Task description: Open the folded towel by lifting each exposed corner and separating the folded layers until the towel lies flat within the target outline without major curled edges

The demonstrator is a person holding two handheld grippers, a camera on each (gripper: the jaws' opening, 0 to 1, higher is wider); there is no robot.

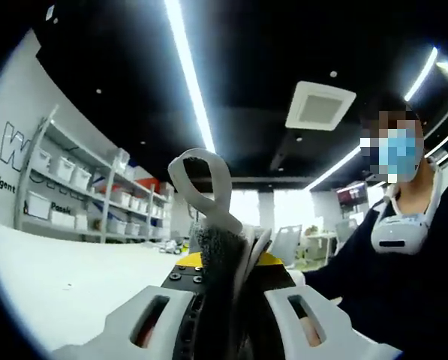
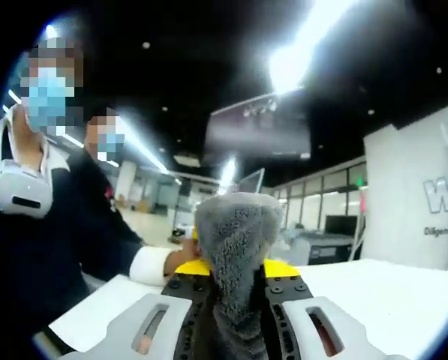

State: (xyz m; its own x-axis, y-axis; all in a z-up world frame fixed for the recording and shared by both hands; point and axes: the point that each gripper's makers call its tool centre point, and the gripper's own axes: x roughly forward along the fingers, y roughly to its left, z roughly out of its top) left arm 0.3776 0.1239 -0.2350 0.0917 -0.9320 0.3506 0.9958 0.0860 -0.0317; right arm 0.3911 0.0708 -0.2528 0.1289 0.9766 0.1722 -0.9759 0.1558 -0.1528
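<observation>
Left gripper (image 1: 225, 300) clamps grey towel (image 1: 222, 255), its white loop (image 1: 201, 180) poking above the jaws. Right gripper (image 2: 239, 296) clamps towel too. White desk (image 1: 66, 277) beyond, bare; shelving (image 1: 88, 195) far left, person (image 1: 404, 255) close right.

Left gripper (image 1: 225, 300): pale grey moulded jaws, each with a slotted opening; black inner plates with round screw heads, yellow block behind at 12 o'clock. Right gripper (image 2: 239, 300): same build. Person: dark long sleeve (image 2: 96, 225), white cuff (image 2: 150, 266), white neck-worn device (image 1: 400, 225)
</observation>
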